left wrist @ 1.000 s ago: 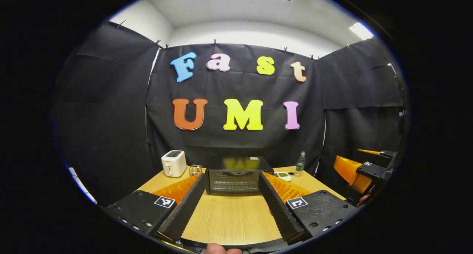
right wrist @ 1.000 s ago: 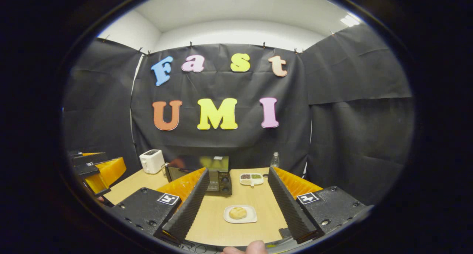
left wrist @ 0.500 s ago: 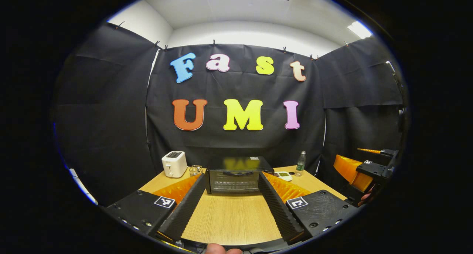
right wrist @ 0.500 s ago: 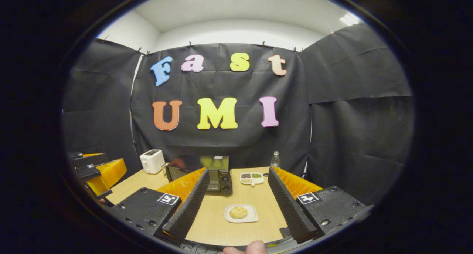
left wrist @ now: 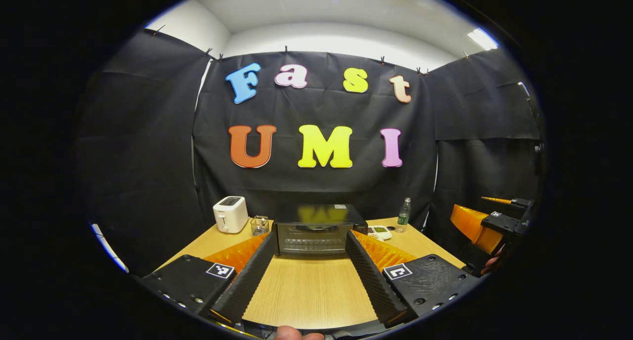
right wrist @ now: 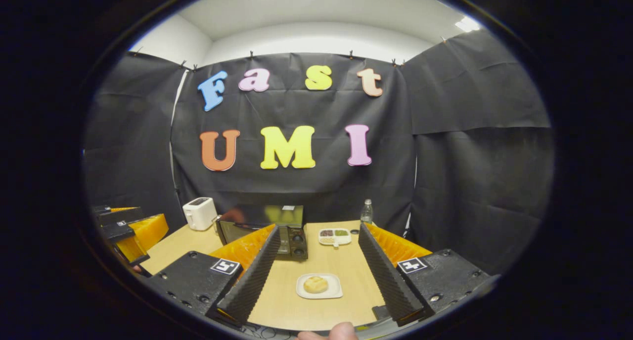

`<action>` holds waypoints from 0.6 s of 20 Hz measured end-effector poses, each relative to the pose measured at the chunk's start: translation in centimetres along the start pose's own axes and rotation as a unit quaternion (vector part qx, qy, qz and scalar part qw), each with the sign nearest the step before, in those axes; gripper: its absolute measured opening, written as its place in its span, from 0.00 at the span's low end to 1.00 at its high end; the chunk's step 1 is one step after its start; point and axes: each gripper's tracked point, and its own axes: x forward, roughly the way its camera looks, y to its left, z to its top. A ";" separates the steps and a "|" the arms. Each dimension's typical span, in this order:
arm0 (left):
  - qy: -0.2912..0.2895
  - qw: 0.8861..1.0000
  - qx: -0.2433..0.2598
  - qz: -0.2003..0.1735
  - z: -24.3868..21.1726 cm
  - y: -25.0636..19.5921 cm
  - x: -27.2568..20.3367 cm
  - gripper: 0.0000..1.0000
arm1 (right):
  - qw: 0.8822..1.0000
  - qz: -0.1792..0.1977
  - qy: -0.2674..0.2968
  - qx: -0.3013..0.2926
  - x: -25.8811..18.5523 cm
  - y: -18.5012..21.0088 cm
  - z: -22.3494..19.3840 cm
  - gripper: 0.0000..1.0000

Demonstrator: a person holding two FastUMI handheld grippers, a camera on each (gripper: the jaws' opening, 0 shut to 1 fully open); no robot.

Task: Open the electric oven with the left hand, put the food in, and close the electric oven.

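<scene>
Oven (left wrist: 311, 233) at back middle of worktop (left wrist: 309, 290), door closed, dark glass front with handle bar (left wrist: 316, 227) along top edge of door. Left gripper (left wrist: 307, 266) wide open, nothing held, aimed straight at oven front, well apart from it. Right gripper (right wrist: 316, 268) also wide open, empty, hovering above plate (right wrist: 319, 286) with bun (right wrist: 316, 284) on it. Plate near front of worktop, to right of oven and well apart from it.

Handling guess: oven door stiff, hinged at bottom, likely spring-resisted; best hold on handle bar at top, pinched front-to-back, then pulled out and down. Oven body looks light enough to slide if pulled hard. Bun soft, light, easy to crush; gentle grip across sides needed, or plate taken by rim instead. Plate rim thin and smooth, likely slippery.

Other stuff on worktop: toaster (left wrist: 230, 214) back left, small wire basket (left wrist: 259, 225) beside it, bottle (left wrist: 404, 214) back right, divided dish (right wrist: 335, 236) behind plate.
</scene>
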 end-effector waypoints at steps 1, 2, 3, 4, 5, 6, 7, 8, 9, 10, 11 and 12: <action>0.009 1.000 0.000 0.001 -0.3 0.2 0.6 0.94 | 1.000 -0.001 0.006 0.000 0.7 -0.3 -0.4 0.98; 0.016 1.000 0.000 0.005 -0.5 0.4 1.3 0.94 | 1.000 -0.002 0.012 0.000 1.4 -0.6 -0.6 0.98; 0.022 1.000 0.000 0.006 -0.7 0.5 2.3 0.94 | 1.000 -0.002 0.017 0.000 2.1 -1.0 -0.7 0.98; 0.027 1.000 -0.001 0.007 -0.7 0.4 3.3 0.94 | 1.000 -0.004 0.020 0.001 3.0 -1.4 -0.7 0.98; 0.032 0.999 -0.003 0.004 -0.7 0.2 4.4 0.94 | 1.000 -0.006 0.023 0.001 3.8 -2.0 -0.5 0.98; 0.035 0.999 -0.005 -0.001 -0.6 -0.2 5.8 0.94 | 1.000 -0.007 0.024 0.002 4.7 -2.6 -0.4 0.98; 0.038 0.999 -0.008 -0.005 -0.5 -0.5 7.3 0.94 | 1.000 -0.009 0.025 0.003 5.6 -3.2 -0.3 0.98; 0.041 0.999 -0.009 -0.006 -0.4 -0.7 8.8 0.94 | 1.000 -0.012 0.026 0.002 6.5 -4.0 -0.3 0.98; 0.046 0.999 -0.010 -0.010 -0.6 -0.9 10.6 0.94 | 0.999 -0.016 0.028 0.002 7.5 -4.8 -0.3 0.98; 0.050 0.999 -0.009 -0.013 -0.8 -1.1 12.5 0.94 | 0.999 -0.019 0.031 0.001 8.6 -5.5 -0.4 0.98; 0.055 0.998 -0.008 -0.017 -1.1 -1.4 14.4 0.94 | 0.999 -0.023 0.035 0.001 9.7 -6.2 -0.5 0.98; 0.061 0.998 -0.005 -0.018 -1.3 -1.5 16.4 0.94 | 0.999 -0.025 0.039 0.001 10.7 -6.9 -0.6 0.98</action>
